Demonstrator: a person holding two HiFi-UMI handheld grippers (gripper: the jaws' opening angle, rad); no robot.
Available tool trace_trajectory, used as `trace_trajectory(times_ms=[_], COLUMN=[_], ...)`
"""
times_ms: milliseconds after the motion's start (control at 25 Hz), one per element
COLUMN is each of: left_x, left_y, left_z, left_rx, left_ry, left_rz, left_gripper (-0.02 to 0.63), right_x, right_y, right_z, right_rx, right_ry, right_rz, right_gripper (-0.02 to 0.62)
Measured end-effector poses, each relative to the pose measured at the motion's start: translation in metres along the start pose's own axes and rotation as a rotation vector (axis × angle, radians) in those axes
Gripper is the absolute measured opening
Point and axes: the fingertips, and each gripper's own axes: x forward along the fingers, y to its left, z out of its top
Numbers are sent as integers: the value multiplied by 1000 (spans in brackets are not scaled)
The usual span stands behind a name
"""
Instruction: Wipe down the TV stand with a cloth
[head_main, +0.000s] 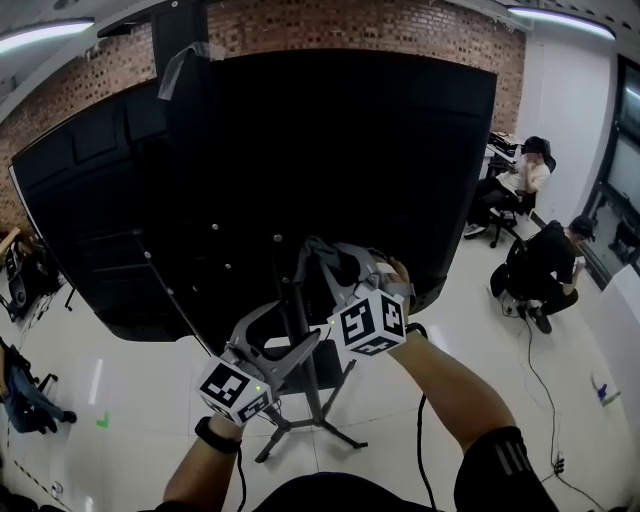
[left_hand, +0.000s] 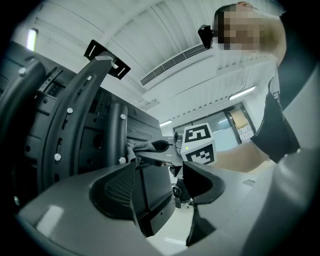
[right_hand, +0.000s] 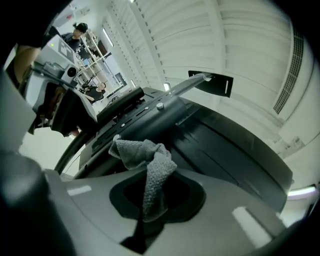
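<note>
The black TV (head_main: 300, 170) shows its back, mounted on a dark stand with a pole (head_main: 293, 310) and splayed legs (head_main: 322, 425). My right gripper (head_main: 325, 262) is up against the pole just below the TV. In the right gripper view the right gripper (right_hand: 149, 202) is shut on a grey cloth (right_hand: 145, 157) that bunches against the stand's black bracket (right_hand: 150, 112). My left gripper (head_main: 292, 345) sits lower, beside the pole. Its jaws (left_hand: 161, 187) stand open with nothing between them, facing the column (left_hand: 117, 137) and the cloth (left_hand: 134, 148).
White tiled floor (head_main: 130, 380) surrounds the stand. A seated person (head_main: 522, 180) and a crouching person (head_main: 548, 265) are at the right, another person (head_main: 25, 400) at the left edge. A cable (head_main: 540, 390) trails across the floor at right.
</note>
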Motion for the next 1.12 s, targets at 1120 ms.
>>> trace_trajectory(times_ms=[1120], left_x=[30], left_y=[-44], left_z=[7], left_rx=[5], left_ry=[-14], left_rz=[-35], left_gripper=[322], right_x=[-83], right_y=[-96], right_z=[-61], right_rx=[207], right_ry=[4], right_rz=[-173], right_gripper=[32])
